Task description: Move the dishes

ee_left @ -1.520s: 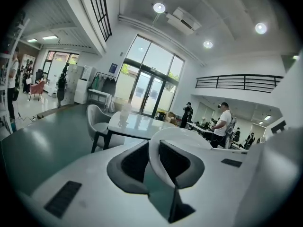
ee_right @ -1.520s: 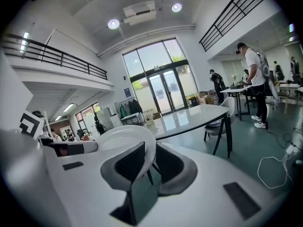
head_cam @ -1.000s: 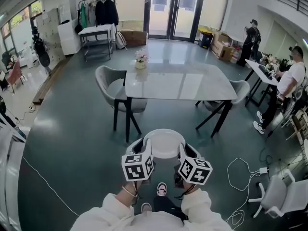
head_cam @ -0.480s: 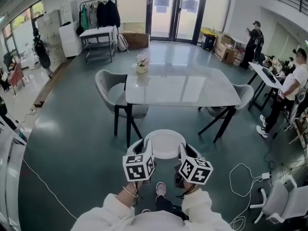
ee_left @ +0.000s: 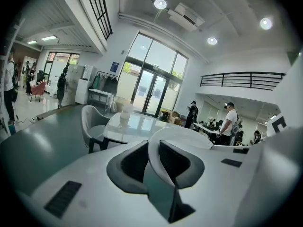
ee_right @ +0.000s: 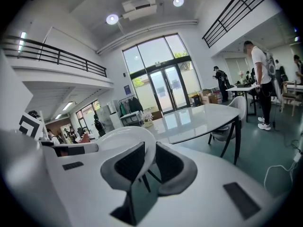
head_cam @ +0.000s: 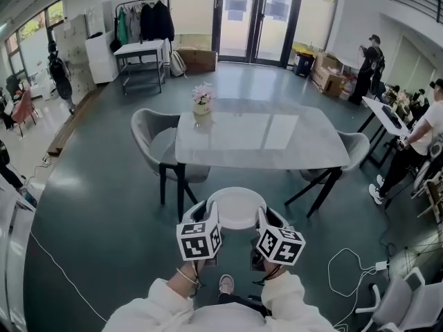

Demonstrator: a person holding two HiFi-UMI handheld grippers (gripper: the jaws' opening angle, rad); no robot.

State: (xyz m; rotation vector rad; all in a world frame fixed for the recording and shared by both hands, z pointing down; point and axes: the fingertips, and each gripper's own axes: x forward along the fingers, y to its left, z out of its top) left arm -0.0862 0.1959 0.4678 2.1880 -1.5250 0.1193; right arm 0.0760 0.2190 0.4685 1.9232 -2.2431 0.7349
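Observation:
A white round plate (head_cam: 236,207) hangs in the air in front of me, held level between both grippers. My left gripper (head_cam: 205,214) is shut on the plate's left rim, which runs between its two dark pads (ee_left: 177,162). The plate (ee_left: 182,136) fills the middle of the left gripper view. My right gripper (head_cam: 267,216) is shut on the right rim of the plate (ee_right: 120,138), with a pad (ee_right: 130,163) on each face. A glossy white table (head_cam: 259,135) stands just ahead, with a small flower pot (head_cam: 201,99) at its far left corner.
A grey chair (head_cam: 154,142) sits at the table's left and another grey chair (head_cam: 354,151) at its right. A cable (head_cam: 349,268) lies on the green floor to my right. People (head_cam: 371,57) stand by desks at the far right. Glass doors (head_cam: 252,18) are at the back.
Both grippers and the plate have travelled forward with me. The table has come nearer and now sits closer below the plate's far edge. The grip on the plate is unchanged.

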